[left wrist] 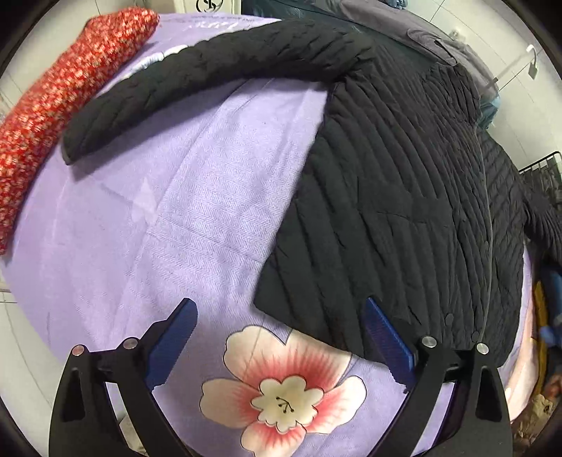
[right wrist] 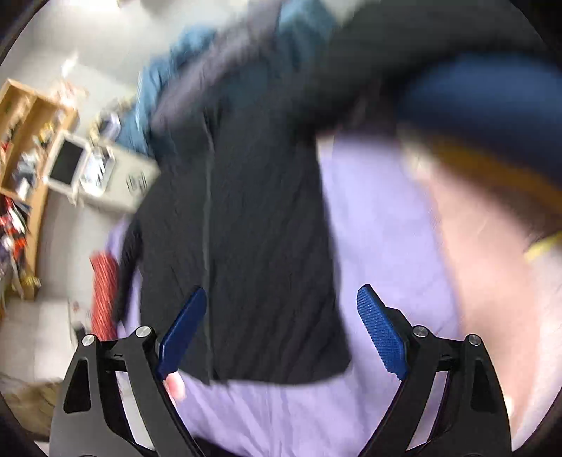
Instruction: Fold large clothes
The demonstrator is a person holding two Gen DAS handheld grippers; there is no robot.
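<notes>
A black quilted jacket (left wrist: 397, 197) lies front up on a lilac sheet (left wrist: 158, 225), its left sleeve (left wrist: 196, 81) stretched out toward the far left. My left gripper (left wrist: 281, 309) is open and empty, just above the jacket's near hem corner. In the blurred right wrist view the jacket (right wrist: 253, 225) lies lengthwise with its hem nearest. My right gripper (right wrist: 281, 298) is open and empty above that hem.
A red speckled knit garment (left wrist: 59, 95) lies along the sheet's far left edge. A grey garment (left wrist: 425, 31) sits behind the jacket's collar. A flower print (left wrist: 284, 390) marks the sheet near me. A wooden shelf (right wrist: 24, 147) and white cabinet stand beyond the bed.
</notes>
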